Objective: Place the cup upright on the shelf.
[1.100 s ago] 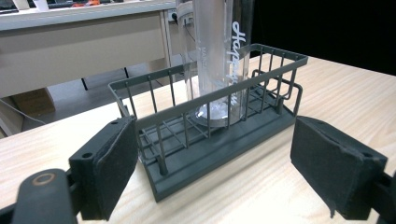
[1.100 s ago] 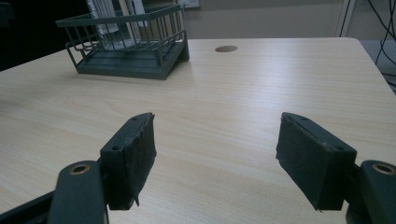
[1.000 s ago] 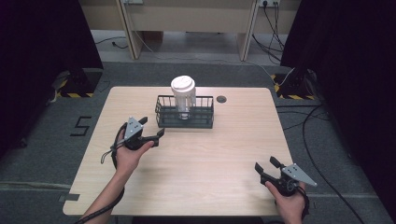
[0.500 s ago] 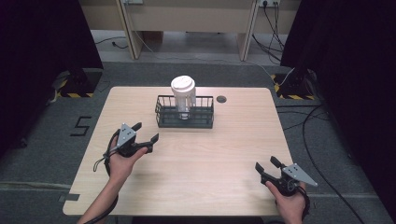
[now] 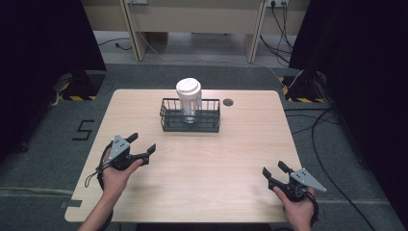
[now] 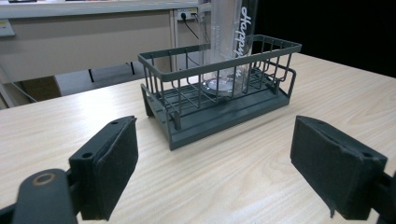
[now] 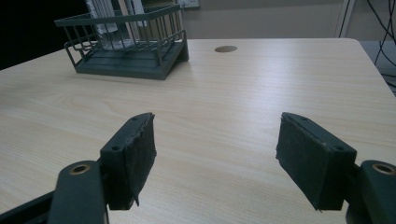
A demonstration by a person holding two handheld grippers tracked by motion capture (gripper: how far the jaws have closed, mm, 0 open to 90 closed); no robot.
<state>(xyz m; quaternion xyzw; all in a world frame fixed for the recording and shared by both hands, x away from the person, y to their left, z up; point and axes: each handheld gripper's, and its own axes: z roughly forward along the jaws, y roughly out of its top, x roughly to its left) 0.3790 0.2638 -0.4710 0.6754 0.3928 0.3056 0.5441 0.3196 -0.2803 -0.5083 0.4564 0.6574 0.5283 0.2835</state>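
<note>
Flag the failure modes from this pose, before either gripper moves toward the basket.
1. The tall clear plastic cup with a white lid stands far above the dark wire basket's rim; a nudge could tip it.
2. The basket sits loose on the light wooden table, so a one-sided push may slide it.
3. The left gripper and right gripper, both open, could snag the wires.

A dark wire basket (image 5: 190, 116) is sitting on the wooden table (image 5: 240, 154), well ahead of both grippers, with a clear lidded cup (image 5: 188, 98) standing upright inside it. The left gripper (image 5: 142, 145) is resting nearer to it, jaws spread (and empty). The right gripper (image 5: 273, 172) is lying well apart, likewise gaping.
</note>
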